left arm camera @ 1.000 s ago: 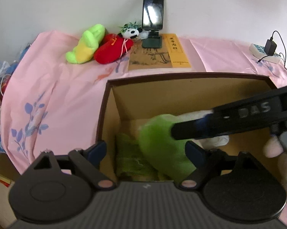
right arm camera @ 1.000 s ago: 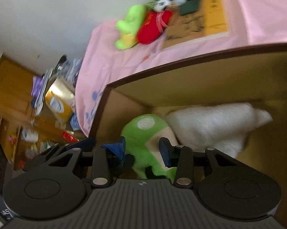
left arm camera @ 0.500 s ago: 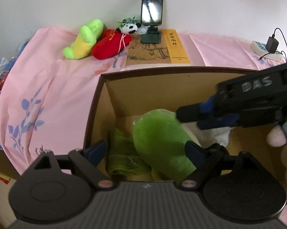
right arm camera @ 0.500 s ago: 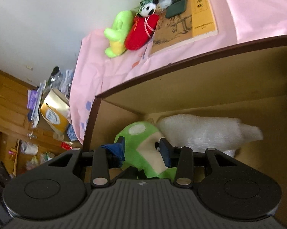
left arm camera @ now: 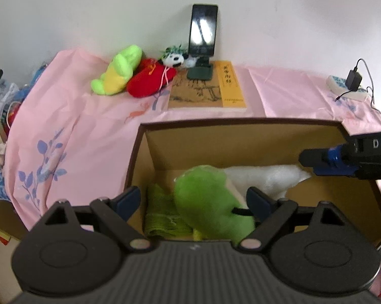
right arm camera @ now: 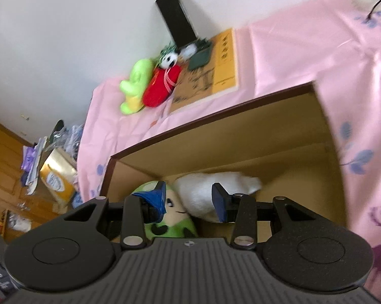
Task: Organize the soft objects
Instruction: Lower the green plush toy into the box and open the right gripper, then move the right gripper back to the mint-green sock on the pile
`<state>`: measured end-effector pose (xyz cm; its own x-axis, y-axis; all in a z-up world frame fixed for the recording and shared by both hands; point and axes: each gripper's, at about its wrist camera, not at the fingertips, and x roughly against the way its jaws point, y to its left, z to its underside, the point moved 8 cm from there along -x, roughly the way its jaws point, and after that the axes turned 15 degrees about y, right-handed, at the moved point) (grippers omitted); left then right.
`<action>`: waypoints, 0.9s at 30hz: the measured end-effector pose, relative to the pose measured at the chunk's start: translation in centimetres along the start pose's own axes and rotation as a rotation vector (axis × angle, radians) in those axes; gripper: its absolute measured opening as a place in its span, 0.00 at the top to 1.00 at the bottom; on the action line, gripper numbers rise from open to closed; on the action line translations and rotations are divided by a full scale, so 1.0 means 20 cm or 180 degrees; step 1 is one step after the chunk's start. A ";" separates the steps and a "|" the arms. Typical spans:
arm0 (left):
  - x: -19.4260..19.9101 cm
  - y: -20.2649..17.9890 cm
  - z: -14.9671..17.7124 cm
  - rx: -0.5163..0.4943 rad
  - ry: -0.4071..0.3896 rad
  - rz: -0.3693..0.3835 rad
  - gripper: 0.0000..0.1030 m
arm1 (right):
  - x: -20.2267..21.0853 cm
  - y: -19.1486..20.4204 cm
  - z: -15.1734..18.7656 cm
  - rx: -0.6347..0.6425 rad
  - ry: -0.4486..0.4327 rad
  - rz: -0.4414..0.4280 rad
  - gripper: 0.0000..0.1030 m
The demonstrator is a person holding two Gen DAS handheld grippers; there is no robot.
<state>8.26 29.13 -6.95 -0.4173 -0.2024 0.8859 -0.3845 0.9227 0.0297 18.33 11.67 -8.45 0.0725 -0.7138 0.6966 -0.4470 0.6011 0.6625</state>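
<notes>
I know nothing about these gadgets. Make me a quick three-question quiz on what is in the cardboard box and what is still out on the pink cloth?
1. True or false: the green plush lies inside the cardboard box.
2. Which toy on the pink cloth lies between the yellow-green plush and the book? A. a blue one B. the red plush C. a white one
3. Fill in: the right gripper holds ____.

Key
1. True; it lies beside the white plush and the green towel.
2. B.
3. Nothing; its jaws stand apart above the box, and the left gripper is open too.
</notes>
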 end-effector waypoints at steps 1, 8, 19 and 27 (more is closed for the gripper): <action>0.02 -0.02 0.00 0.0005 -0.0019 0.0007 0.12 | 0.02 -0.01 0.00 -0.0001 -0.0028 0.0040 0.76; 0.13 -0.20 0.02 -0.0008 -0.0084 0.0046 0.10 | 0.20 -0.07 0.05 0.0059 -0.0179 0.0088 0.76; 0.26 -0.58 0.11 -0.0123 -0.0138 -0.0091 0.10 | 0.48 -0.22 0.21 0.0235 -0.0397 0.0350 0.76; 0.30 -0.87 0.18 -0.0224 -0.0139 -0.0082 0.10 | 0.69 -0.38 0.31 0.0211 -0.0501 0.0404 0.76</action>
<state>9.50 10.72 -3.69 -0.4443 -0.2390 0.8634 -0.3373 0.9375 0.0859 17.17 -5.00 -5.52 -0.1259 -0.6844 0.7182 -0.5018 0.6684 0.5490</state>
